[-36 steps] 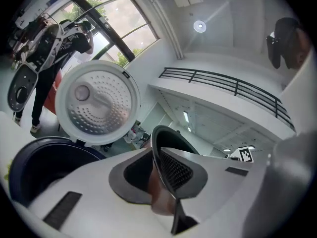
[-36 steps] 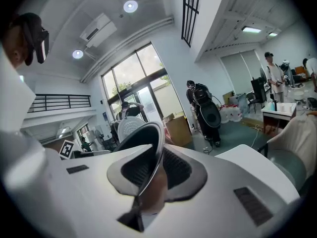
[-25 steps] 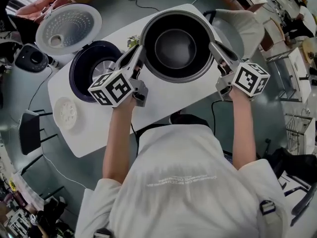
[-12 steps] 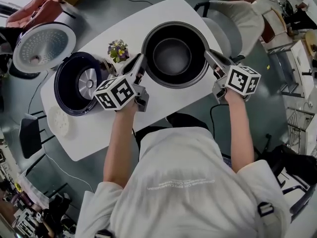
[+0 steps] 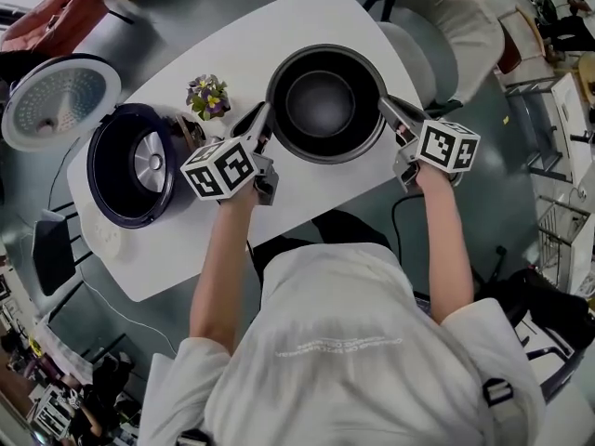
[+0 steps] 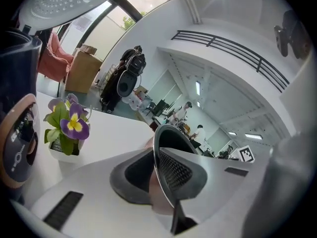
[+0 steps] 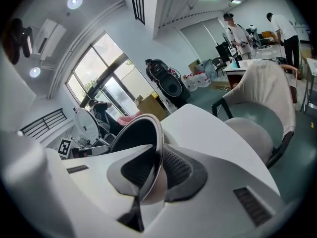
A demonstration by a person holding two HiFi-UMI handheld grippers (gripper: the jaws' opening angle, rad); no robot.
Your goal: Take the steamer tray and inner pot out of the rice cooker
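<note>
Both forearms reach forward, roughly parallel, elbows bent, wrists tipped a little downward. The left gripper [image 5: 262, 124] bites the rim of the inner pot [image 5: 323, 105] at about 9 o'clock on the pot. Its jaws are closing, with the thin metal lip between the pads and the pads pressed onto it. The right gripper [image 5: 390, 114] takes the same rim at about 4 o'clock, its jaws drawn nearly together and pinching the lip, one pad inside the wall and one outside. Each marker cube sits just behind its jaws, facing up. The pot hangs level between the two, over the white table [image 5: 311, 193] and out of the rice cooker [image 5: 104, 179]. Cannot tell whether its base touches the tabletop. The cooker stands open at 9 o'clock from the pot, apart from it, with its lid [image 5: 56, 100] thrown back toward 10 o'clock. A small pot of pansies [image 5: 206, 96] sits between cooker and inner pot, near the left gripper at its 10 o'clock. Bare tabletop lies from 11 to 1 o'clock beyond the pot. The table's near edge runs just below the grippers at 6 o'clock, and its right corner is close by the right gripper. A grey chair [image 5: 446, 26] stands off the table at 2 o'clock.
</note>
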